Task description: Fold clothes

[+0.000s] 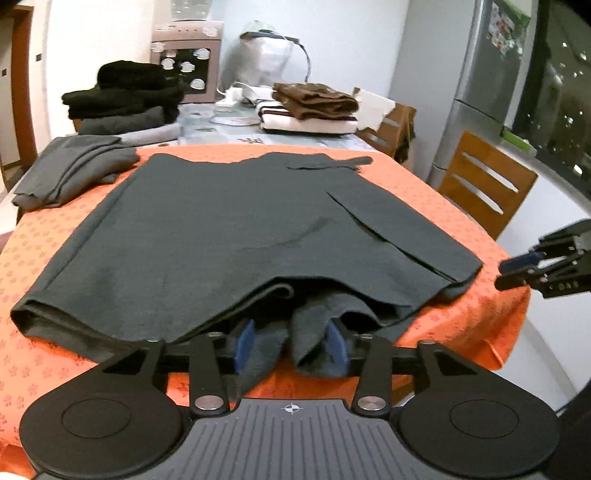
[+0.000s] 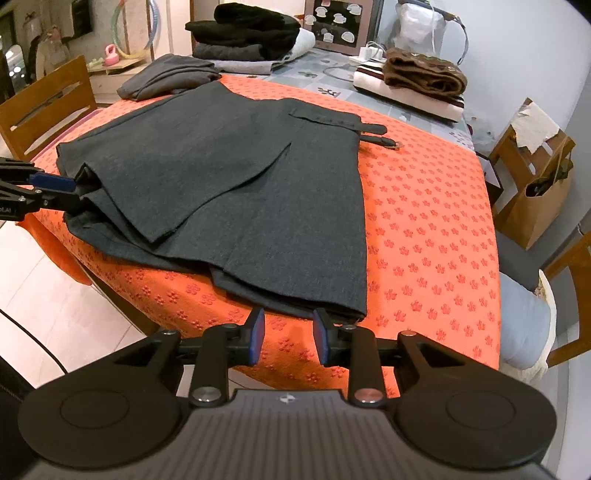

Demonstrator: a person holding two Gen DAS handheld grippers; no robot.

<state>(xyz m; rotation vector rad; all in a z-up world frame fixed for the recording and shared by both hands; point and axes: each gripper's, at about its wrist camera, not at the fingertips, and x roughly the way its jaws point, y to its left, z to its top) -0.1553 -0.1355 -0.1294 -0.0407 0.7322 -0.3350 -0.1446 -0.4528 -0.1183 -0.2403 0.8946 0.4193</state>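
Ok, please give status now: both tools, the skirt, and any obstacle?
Left tool has hem cloth between its fingers, grip not certain. Right tool open, empty, at the near hem. Dark grey skirt flat on orange cloth. Nothing in the way.

So the table (image 2: 424, 221) has an orange flower-print cloth over the near part and a pale patterned cover (image 2: 332, 79) at the back. A dark grey skirt (image 2: 229, 177) is spread flat on the orange, with a folded grey garment (image 2: 170, 75) beside its far left corner. At the back sit a stack of black and grey clothes (image 2: 243, 33) and a brown-on-white folded pile (image 2: 417, 83).
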